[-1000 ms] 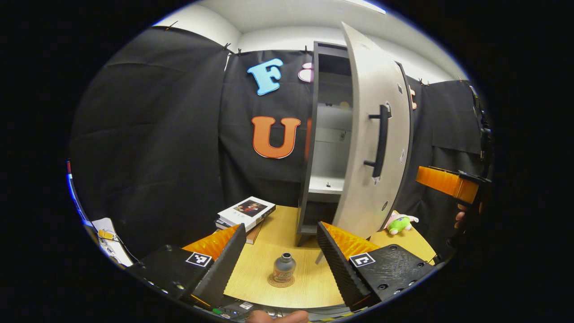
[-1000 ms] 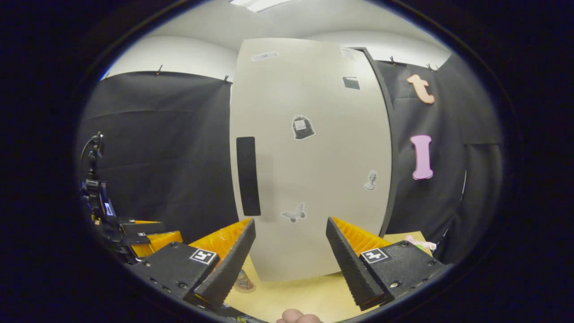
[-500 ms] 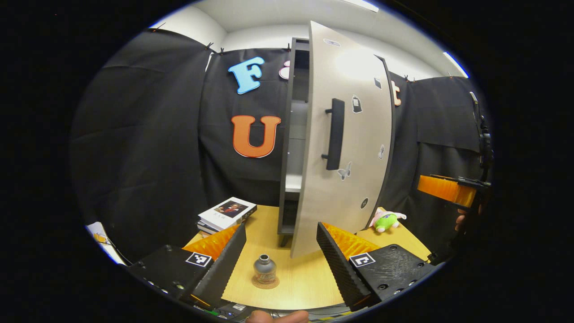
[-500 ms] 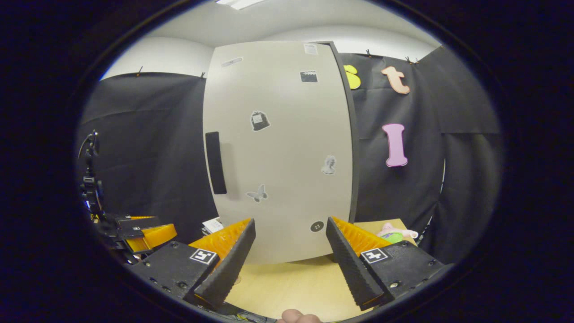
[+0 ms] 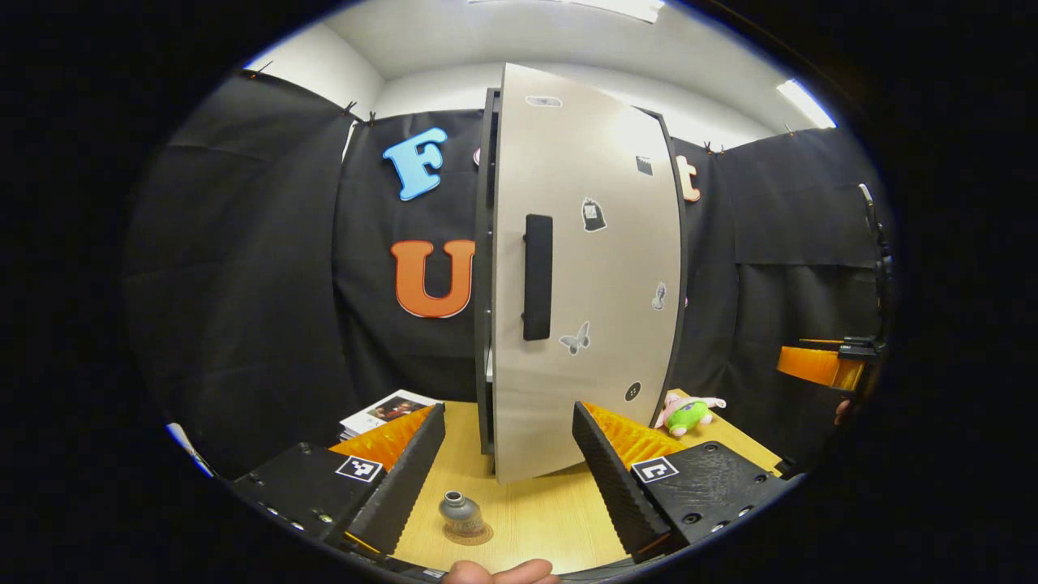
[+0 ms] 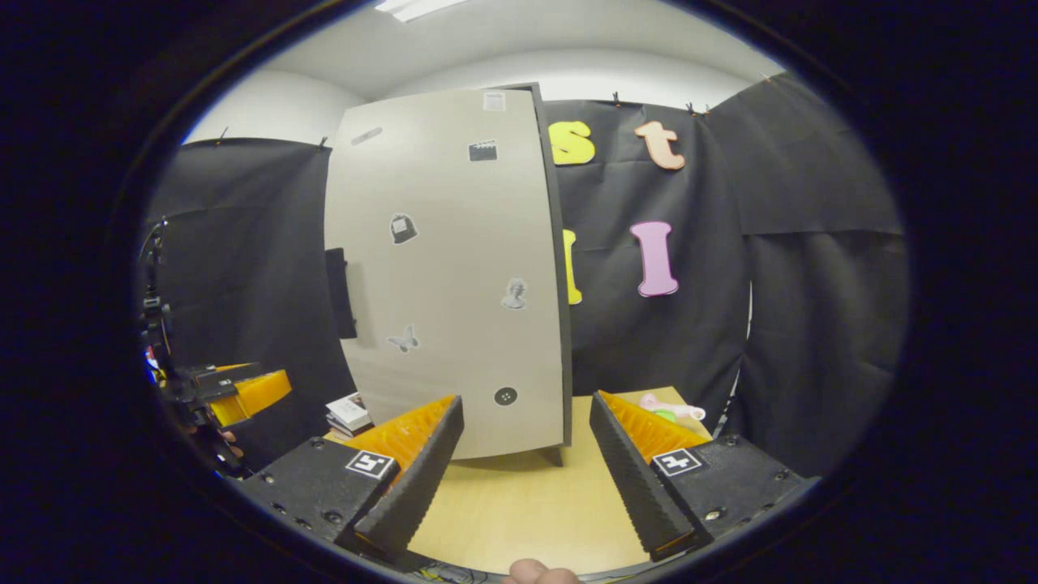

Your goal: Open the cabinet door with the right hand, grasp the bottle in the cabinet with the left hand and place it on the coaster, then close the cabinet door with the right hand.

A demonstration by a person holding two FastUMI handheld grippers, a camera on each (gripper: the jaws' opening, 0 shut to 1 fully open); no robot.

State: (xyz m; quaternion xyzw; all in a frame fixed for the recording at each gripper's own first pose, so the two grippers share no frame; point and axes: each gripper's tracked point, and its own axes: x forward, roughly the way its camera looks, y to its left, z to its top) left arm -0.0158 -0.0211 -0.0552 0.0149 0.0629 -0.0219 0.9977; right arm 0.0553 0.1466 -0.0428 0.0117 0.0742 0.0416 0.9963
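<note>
1. Against the booth's black cloth wall stands the tall cabinet (image 5: pixel 485 268) on the wooden table (image 5: pixel 535 519); its pale door (image 5: pixel 584 268) is nearly shut, with a narrow gap left at the handle side in the left gripper view.
2. On the door's face sit a dark vertical handle (image 5: pixel 537 277) and several small stickers, among them a butterfly (image 5: pixel 575 337).
3. Low in the left gripper view, the left gripper (image 5: pixel 508 462) has its jaws wide apart, holding nothing.
4. Low in the right gripper view, the right gripper (image 6: pixel 525 458) likewise has its jaws spread, clear of the door, with bare tabletop between its fingers.
5. Left of the cabinet lies a stack of books (image 5: pixel 385 410).
6. Right of the cabinet, near the table's far edge, lies a pink and green plush toy (image 5: pixel 688 412).
7. Near the table's front edge, the small grey bottle (image 5: pixel 458 508) stands upright on the round coaster (image 5: pixel 470 534), just beside the left gripper's left finger and well apart from the cabinet.
</note>
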